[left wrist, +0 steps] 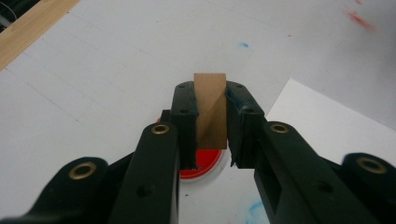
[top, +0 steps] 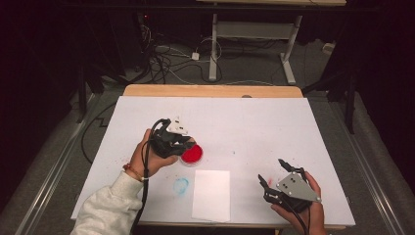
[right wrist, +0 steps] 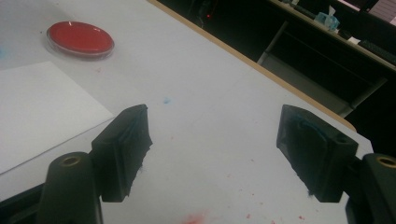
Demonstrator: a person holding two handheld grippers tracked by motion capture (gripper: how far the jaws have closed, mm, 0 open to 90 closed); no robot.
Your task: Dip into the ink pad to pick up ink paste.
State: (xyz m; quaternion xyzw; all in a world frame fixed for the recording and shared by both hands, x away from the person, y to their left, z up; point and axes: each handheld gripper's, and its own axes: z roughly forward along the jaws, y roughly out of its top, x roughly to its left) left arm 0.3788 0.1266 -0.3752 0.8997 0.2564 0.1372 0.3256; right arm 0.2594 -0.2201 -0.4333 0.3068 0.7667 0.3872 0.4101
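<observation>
We have the wooden stamp clamped in our left gripper over the red ink pad, the white paper unstamped, our right gripper gaping empty

The left gripper clamps a wooden block above a red dish.

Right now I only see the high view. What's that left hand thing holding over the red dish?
Observer: The left gripper pinches a small wooden block between its fingers.
Operator: Is the block touching the red dish?
Observer: It stands right over the red dish; touching or not, I cannot tell.
Operator: Is the other one holding something too?
Observer: No, the right gripper is wide open with nothing in it, and its fingers have blue smears on them.
</observation>
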